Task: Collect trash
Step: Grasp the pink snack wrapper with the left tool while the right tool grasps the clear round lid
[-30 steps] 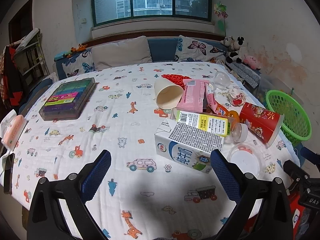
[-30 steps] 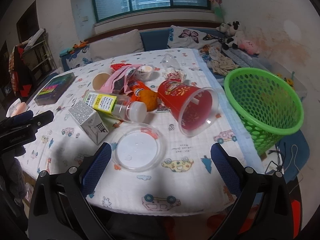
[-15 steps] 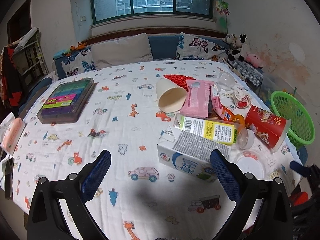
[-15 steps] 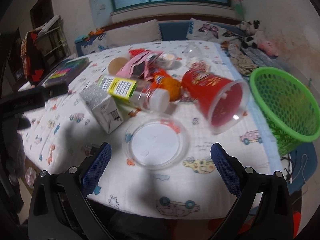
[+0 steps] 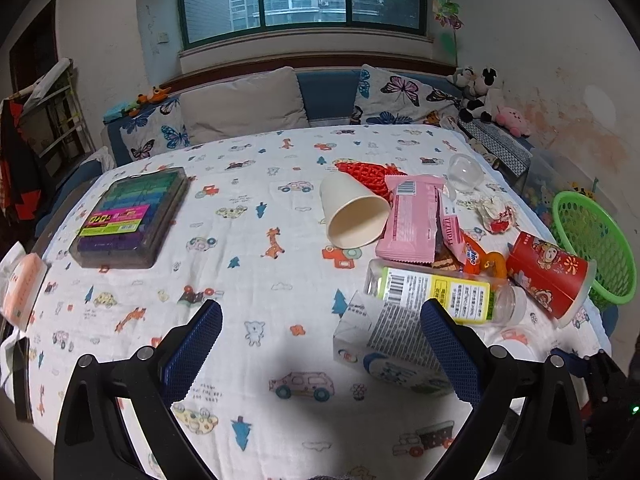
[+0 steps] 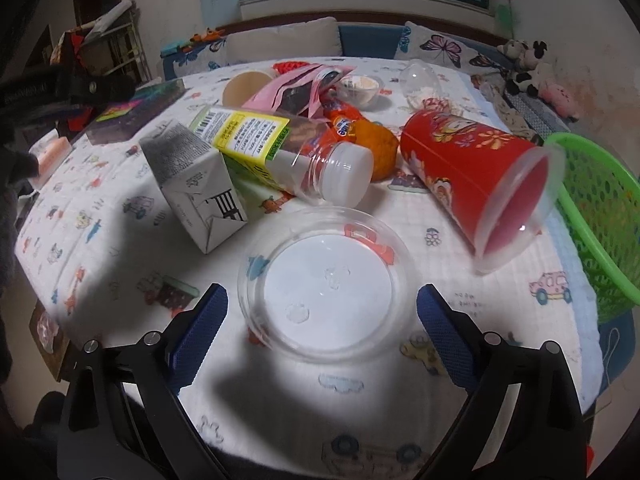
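Trash lies in a heap on the cartoon-print tablecloth [image 5: 248,280]. It includes a milk carton [image 5: 384,344], a clear bottle with a yellow label [image 5: 440,292], a red cup [image 5: 548,276], a paper cup [image 5: 352,216] and pink wrappers [image 5: 412,220]. My left gripper [image 5: 320,344] is open above bare cloth, with the carton partly behind its right finger. A clear plastic lid [image 6: 324,284] lies flat between the fingers of my right gripper [image 6: 322,320]. Its jaws are closing, and the pads stand apart from the lid's rim. The red cup [image 6: 472,172] and bottle [image 6: 280,148] lie just beyond.
A green mesh basket [image 6: 596,216] stands off the table's right edge. A case of coloured markers [image 5: 132,216] sits at the left. A sofa with cushions [image 5: 240,104] runs behind the table. The table's near edge is just below my right gripper.
My right gripper has sunk and come closer, so the clear lid now lies between its fingers. The left gripper has shifted left, and the trash heap sits further right in its view.
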Demonstrator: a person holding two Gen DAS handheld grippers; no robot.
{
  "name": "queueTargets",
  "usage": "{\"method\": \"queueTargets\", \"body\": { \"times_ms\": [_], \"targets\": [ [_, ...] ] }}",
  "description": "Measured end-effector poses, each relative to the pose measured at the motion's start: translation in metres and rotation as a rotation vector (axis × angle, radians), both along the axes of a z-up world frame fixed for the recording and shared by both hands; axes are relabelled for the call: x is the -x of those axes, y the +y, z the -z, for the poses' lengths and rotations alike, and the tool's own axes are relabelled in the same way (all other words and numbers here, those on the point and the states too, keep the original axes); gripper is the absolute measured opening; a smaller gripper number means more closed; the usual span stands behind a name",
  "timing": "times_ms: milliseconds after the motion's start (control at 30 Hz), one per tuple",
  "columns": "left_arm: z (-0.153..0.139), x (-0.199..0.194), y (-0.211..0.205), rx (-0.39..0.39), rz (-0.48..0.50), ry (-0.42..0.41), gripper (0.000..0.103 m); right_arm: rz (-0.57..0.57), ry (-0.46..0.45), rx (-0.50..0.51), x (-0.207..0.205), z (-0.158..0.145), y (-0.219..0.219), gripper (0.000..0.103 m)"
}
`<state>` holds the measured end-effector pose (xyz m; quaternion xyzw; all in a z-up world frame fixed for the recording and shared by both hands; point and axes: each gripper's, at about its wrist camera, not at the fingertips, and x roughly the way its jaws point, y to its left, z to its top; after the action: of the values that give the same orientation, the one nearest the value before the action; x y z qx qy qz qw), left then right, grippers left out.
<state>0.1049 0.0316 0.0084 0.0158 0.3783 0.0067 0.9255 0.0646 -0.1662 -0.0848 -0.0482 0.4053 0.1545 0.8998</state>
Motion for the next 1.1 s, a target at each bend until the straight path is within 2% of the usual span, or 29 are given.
{"method": "queueTargets", "body": {
  "times_ms": [367, 700, 767, 800, 1100],
  "targets": [
    [0.001, -0.051, -0.034, -0.009, 0.142, 0.034, 0.096, -0.013, -0.013, 0.017, -0.003, 0.001, 0.001, 0.092],
    [0.022, -0.105, -0.06, 0.004, 0.28, 0.147, 0.095, -0.011, -0.012, -0.028, 0.007, -0.01, -0.015, 0.092],
    [0.028, -0.115, -0.059, 0.032, 0.304, 0.176, 0.093, -0.013, -0.018, -0.041, 0.01, -0.016, -0.019, 0.092],
    [0.03, -0.119, -0.06, 0.036, 0.307, 0.187, 0.089, -0.014, -0.021, -0.046, 0.011, -0.019, -0.021, 0.092],
    [0.052, -0.144, -0.062, 0.056, 0.314, 0.257, 0.072, -0.024, -0.027, -0.121, 0.016, -0.042, -0.035, 0.092]
  ]
}}
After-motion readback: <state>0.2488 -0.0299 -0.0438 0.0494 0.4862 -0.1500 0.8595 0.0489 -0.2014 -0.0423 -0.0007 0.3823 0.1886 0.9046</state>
